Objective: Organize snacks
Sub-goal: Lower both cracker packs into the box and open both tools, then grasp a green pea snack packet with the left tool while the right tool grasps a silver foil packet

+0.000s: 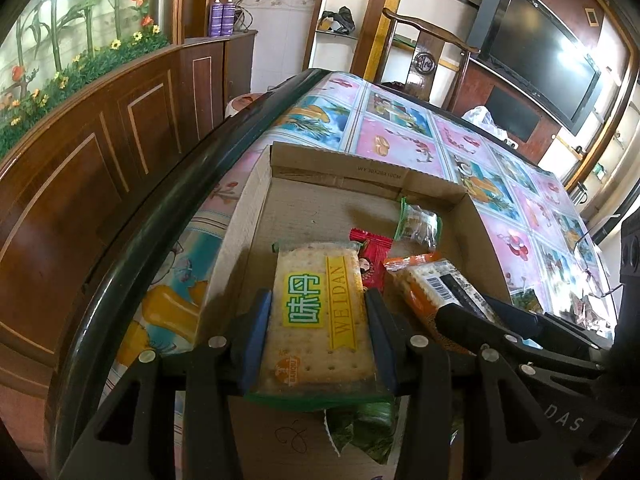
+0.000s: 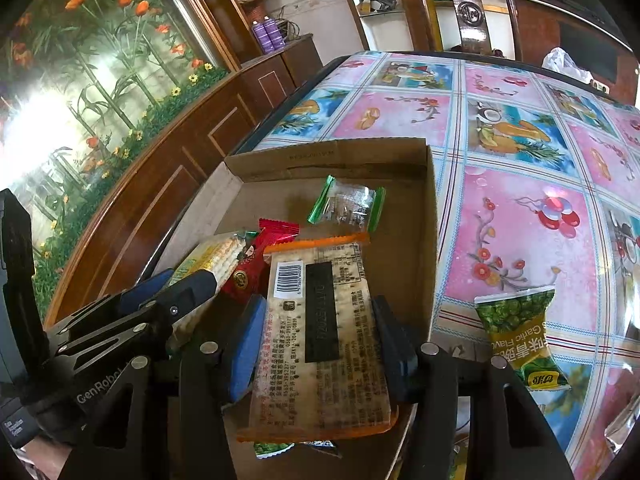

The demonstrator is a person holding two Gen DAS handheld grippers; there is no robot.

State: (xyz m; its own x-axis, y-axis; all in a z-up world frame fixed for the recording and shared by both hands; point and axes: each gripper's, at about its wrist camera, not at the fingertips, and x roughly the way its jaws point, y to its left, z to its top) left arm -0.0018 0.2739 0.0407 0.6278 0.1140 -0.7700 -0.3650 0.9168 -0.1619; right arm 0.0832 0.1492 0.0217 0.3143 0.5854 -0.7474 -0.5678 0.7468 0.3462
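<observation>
- Left gripper [image 1: 318,320]: jaws closed on the long edges of a green-edged cracker pack [image 1: 320,316], label side up, held over the cardboard box [image 1: 400,178] on the desk [image 1: 400,136].
- Judged light, with slick film over brittle crackers; the hold across the flat sides near the pack's middle looks sound, but a hard squeeze could snap the crackers.
- Red candy [image 1: 370,258] lies in the box just beyond this pack; a small green-ended packet [image 1: 418,220] lies farther back.
- Right gripper [image 2: 320,340]: jaws clamped on an orange-edged cracker pack [image 2: 324,336], barcode side up, also over the box and just beside the left pack.
- Same handling judged: light, stiff, fragile, slippery wrapper.
- Pea bag [image 2: 520,336] lies on the desk, outside the box to the right, not yet sorted; soft and crinkly, best pinched across its body.
</observation>
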